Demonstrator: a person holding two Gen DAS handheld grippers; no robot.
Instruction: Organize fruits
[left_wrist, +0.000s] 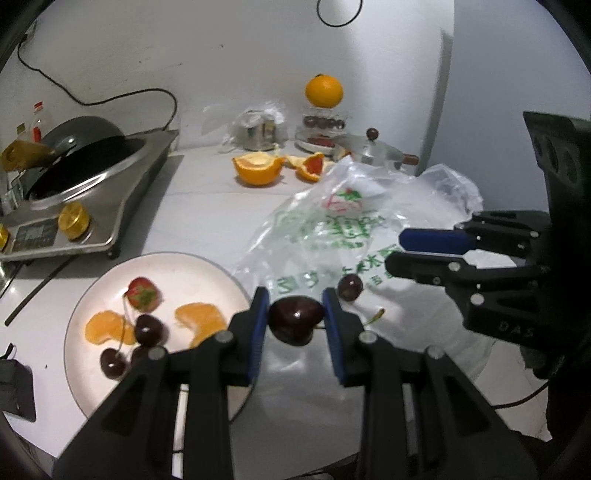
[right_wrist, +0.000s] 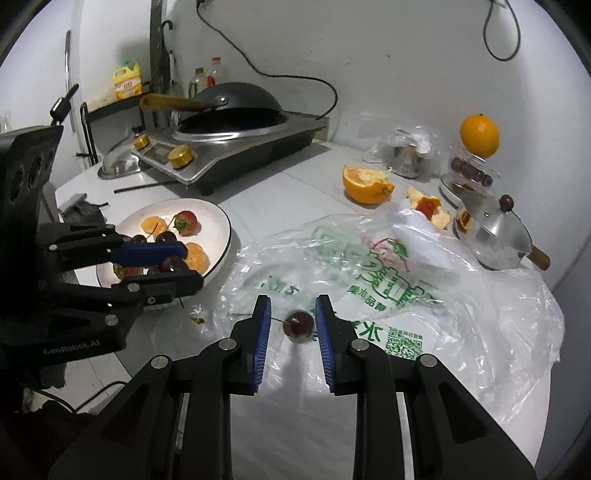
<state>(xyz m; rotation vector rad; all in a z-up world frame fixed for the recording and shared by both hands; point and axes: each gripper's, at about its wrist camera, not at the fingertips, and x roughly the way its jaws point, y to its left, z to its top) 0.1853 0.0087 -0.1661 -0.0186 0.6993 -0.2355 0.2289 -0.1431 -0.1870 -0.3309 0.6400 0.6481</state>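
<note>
A dark cherry (left_wrist: 295, 320) is clamped between the blue pads of the left tool (left_wrist: 295, 314), just beside the white plate (left_wrist: 207, 269). The right tool (right_wrist: 292, 321) is drawn narrow, with a second cherry (right_wrist: 298, 325) seen loose between its fingers on the plastic bag (right_wrist: 406, 295). Farther back on the bench (right_wrist: 280, 192), a halved orange (right_wrist: 364, 184) is seen.

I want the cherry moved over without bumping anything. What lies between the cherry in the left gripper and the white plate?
Nothing: the cherry in the left gripper hangs right beside the plate rim in the left wrist view.
</note>
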